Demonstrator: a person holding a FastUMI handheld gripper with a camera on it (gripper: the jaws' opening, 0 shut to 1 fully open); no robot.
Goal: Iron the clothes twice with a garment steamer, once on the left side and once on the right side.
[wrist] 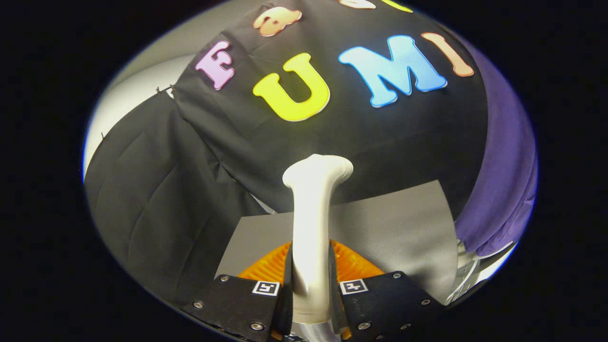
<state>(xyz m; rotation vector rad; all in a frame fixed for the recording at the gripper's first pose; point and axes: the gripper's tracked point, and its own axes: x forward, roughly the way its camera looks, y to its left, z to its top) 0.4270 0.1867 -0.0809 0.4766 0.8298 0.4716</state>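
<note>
Between the fingers of the hand-held gripper [311, 287], clamped at its handle, the steamer [313, 223] looks stiff, smooth, top-heavy; purple garment [503, 180] hangs soft.

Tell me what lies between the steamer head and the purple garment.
Nothing solid: in the gripper view, the white steamer, clamped in the jaws of the gripper, is apart from the purple garment; behind the gap show the black cloth wall and grey tabletop.

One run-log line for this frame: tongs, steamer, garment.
tongs: shut on steamer | steamer: white, upright between fingers, head apart from garment | purple garment: hanging beyond, to the side
</note>
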